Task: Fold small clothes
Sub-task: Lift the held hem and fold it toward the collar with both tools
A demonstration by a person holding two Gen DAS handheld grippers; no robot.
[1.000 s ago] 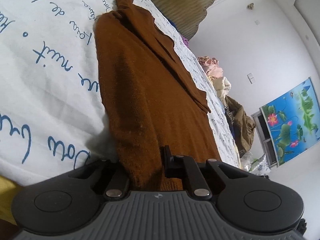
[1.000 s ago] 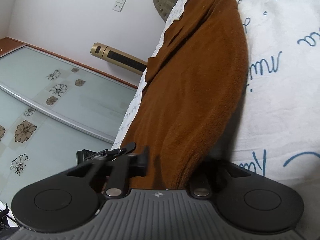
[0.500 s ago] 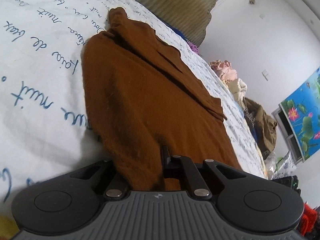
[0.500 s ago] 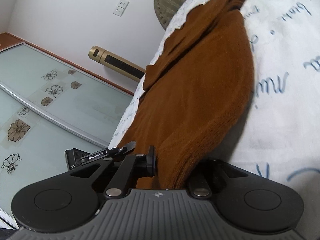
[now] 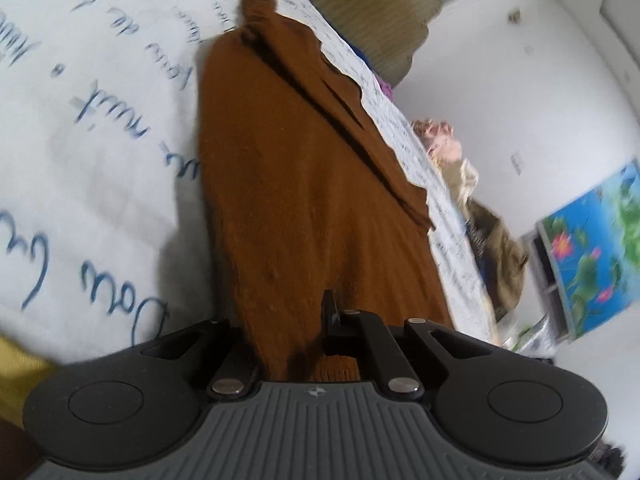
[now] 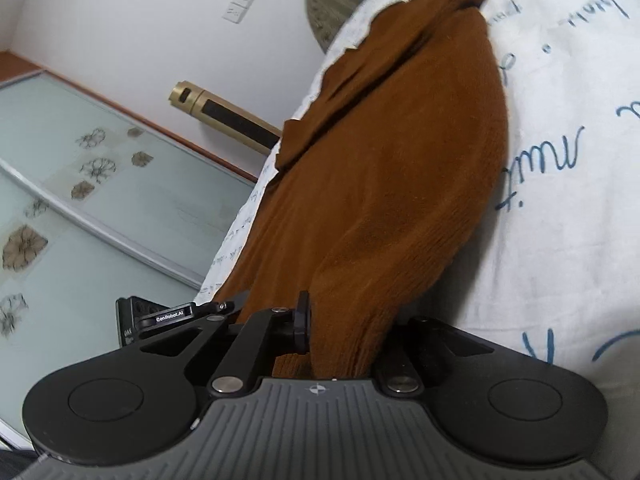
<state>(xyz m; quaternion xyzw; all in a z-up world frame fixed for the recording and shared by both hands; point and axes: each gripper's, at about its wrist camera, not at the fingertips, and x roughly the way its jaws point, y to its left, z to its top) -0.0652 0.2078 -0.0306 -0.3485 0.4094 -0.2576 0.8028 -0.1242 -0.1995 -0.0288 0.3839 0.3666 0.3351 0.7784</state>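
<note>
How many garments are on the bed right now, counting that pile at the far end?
1 being folded: the brown garment, gripped by the left gripper and right gripper. The pile shows roughly three more; others may be hidden.

We see the brown garment (image 5: 312, 208) as soft, matt knit with a fuzzy nap. The bedsheet (image 5: 100, 152) is smooth matt cotton-like cloth. The left gripper (image 5: 288, 336) is matt black plastic with shiny metal pins.
</note>
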